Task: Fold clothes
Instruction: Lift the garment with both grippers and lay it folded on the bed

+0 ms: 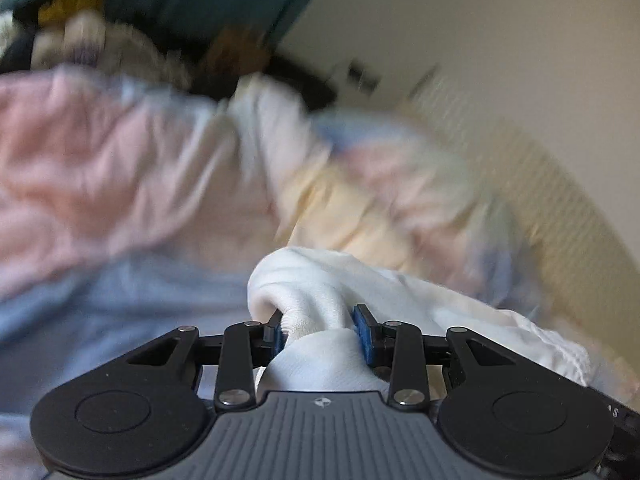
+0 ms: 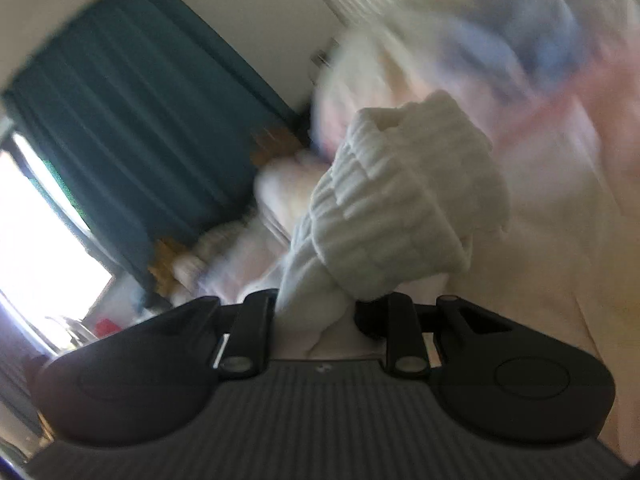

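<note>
Pinching one white garment [image 1: 320, 280], two hand-held grippers: left [image 1: 322, 330], right [image 2: 316, 312], at its ribbed cuff [image 2: 400, 200].

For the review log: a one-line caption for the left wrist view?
Left gripper pinching bunched white fabric above a blurred pastel garment.

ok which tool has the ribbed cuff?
The right tool: it grips a thick ribbed white cuff. The left tool holds smooth white fabric.

Heaped pastel bedding [image 1: 120, 168] fills the middle of the left wrist frame, blocking passage; bare wall [image 1: 500, 40] leaves room upper right; a teal curtain [image 2: 132, 128] closes the right wrist frame's left.
</note>
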The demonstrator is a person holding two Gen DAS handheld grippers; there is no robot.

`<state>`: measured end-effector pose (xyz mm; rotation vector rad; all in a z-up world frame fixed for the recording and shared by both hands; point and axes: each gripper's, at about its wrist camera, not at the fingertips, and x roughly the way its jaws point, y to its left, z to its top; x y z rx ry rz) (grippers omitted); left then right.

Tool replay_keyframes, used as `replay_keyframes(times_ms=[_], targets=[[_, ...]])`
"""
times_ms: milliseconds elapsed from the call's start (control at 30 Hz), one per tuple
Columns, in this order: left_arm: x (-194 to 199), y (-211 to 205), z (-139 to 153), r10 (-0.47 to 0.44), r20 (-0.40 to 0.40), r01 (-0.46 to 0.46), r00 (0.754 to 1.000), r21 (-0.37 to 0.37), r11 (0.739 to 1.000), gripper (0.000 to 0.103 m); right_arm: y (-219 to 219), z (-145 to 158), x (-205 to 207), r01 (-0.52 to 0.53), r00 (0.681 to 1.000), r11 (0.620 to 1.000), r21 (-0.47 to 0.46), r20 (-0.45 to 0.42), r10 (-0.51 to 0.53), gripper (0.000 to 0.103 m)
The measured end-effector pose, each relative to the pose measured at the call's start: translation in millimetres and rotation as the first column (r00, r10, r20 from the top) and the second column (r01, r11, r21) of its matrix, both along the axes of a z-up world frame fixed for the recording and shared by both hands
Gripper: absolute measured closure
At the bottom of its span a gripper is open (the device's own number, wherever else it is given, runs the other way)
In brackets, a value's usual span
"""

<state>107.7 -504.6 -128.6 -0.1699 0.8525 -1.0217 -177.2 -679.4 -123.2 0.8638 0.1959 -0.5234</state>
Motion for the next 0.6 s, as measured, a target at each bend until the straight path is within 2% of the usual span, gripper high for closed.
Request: replay_keyframes(times_ms=[133,233,333,400,433,467,533,567,600], targets=[[20.3,7.6,-45.4,-0.034,-0.044,0.037,0.998,0.057,0.998,0.066,8.6,-44.0,0.6,-0.002,0.999,0.998,0.064,-0.049,0.005,0.077],[18.8,12.7,-53.3,-0.075,0.006,0.074,0.997,0.067,0.995,0.064,6.4,-63.7,-6.9,0.019,1.0,0.99,0.142,-0.004,-0.018,0.076],[10.5,19.0,-41.2,-0.085,0.033,0.082,0.996,0.09,0.993,0.059,1.4,-67.0,-10.2,0.036,0.998,0.977,0.21,0.035,-0.044,0.072],[4.7,23.7,-31.7,-0.09,0.05,0.085,0.995,0.106,0.991,0.052,-1.0,-64.0,-12.9,0.053,0.998,0.964,0.262,0.031,-0.063,0.063],[1.3,26.5,-25.1,-0.09,0.06,0.082,0.994,0.117,0.99,0.05,-2.1,-61.0,-15.1,0.068,0.997,0.958,0.279,0.015,-0.075,0.059],[-3.5,32.2,-16.5,-0.085,0.073,0.075,0.994,0.127,0.989,0.049,-1.7,-57.7,-16.9,0.087,0.996,0.954,0.287,-0.007,-0.089,0.05],[-9.0,44.6,-2.3,-0.079,0.092,0.066,0.993,0.133,0.989,0.041,1.3,-49.2,-21.0,0.127,0.992,0.951,0.283,-0.064,-0.113,0.039],[-13.0,53.4,6.4,-0.078,0.101,0.064,0.992,0.131,0.989,0.032,4.4,-43.8,-23.5,0.145,0.988,0.952,0.268,-0.096,-0.124,0.032],[-17.3,62.8,15.4,-0.077,0.112,0.062,0.991,0.127,0.99,0.028,8.2,-38.3,-26.1,0.155,0.984,0.956,0.249,-0.12,-0.128,0.032]])
